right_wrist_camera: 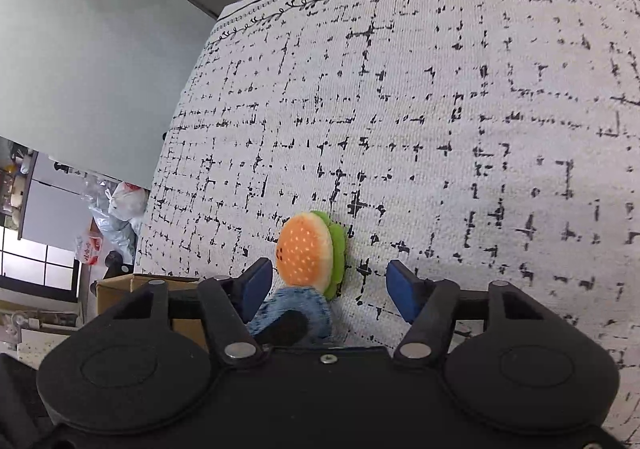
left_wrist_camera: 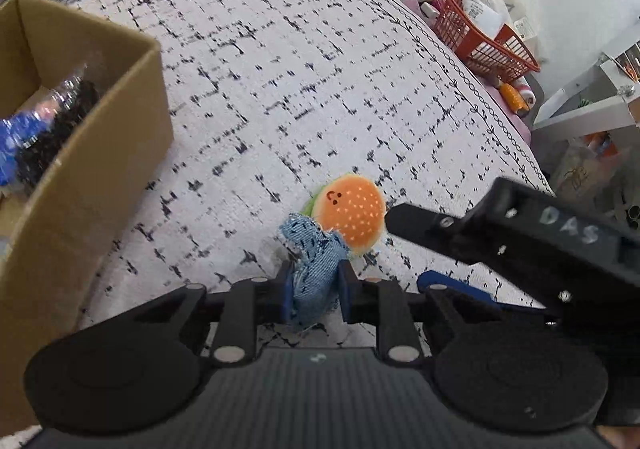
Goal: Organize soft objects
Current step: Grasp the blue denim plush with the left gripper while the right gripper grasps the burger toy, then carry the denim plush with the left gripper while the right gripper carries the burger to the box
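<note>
Denim scrap [left_wrist_camera: 316, 273] sits clamped in the left gripper [left_wrist_camera: 314, 285] on the patterned cloth [left_wrist_camera: 280, 89], touching the burger toy [left_wrist_camera: 352, 211]. Right gripper [right_wrist_camera: 328, 285] gapes around the toy, pads clear.

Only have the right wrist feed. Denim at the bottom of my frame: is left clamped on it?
Observer: Yes. The left gripper is shut on the denim piece, pads on both sides.
Operator: Box contents? I only see a corner.
Observer: The cardboard box holds a clear bag with dark and blue contents.
Operator: Right touching the burger?
Observer: The right gripper is open, one fingertip right beside the burger plush. Contact unclear.
</note>
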A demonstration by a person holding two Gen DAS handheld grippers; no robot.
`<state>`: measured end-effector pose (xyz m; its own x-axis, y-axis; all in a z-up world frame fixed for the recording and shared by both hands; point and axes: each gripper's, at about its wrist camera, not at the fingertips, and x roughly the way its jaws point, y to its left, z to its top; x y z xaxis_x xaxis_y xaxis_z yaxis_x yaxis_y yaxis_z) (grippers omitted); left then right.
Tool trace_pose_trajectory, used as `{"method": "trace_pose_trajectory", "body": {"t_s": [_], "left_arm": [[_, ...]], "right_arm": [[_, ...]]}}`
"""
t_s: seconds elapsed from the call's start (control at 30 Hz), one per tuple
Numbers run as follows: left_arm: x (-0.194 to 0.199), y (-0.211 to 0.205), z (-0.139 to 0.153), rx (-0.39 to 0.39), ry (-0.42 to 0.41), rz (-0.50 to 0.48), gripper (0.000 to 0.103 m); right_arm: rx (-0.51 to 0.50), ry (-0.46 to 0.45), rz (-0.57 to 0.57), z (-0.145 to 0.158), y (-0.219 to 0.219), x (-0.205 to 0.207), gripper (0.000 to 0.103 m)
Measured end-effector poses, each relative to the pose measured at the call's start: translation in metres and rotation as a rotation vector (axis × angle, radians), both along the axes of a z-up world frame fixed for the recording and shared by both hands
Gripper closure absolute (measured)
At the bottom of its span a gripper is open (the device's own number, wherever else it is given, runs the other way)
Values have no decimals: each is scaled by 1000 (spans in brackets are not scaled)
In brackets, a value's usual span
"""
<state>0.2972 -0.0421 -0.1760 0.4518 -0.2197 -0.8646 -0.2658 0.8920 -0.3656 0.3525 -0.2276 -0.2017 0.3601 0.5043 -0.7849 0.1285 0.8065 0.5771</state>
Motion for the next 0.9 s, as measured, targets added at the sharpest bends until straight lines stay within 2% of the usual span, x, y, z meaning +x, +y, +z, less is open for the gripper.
{"method": "trace_pose_trajectory", "body": {"t_s": [0.27,0.43,0.5,0.7,0.9], "left_arm": [[6,9,14,15,9,-14,83],[10,17,27,39,9,-28,83],[11,22,33,46,10,-23,83],[8,33,52,69,-11,-17,83],[-2,41,63,77,-32,7,83]], "right_arm": [[7,23,-33,-15,10,9,41],[29,24,-40,-24,17,13,57],[32,24,-40,-28,20,15,74],[17,-7,-28,-25,22,14,85],[18,-67,-37,-2,16,0,86]]}}
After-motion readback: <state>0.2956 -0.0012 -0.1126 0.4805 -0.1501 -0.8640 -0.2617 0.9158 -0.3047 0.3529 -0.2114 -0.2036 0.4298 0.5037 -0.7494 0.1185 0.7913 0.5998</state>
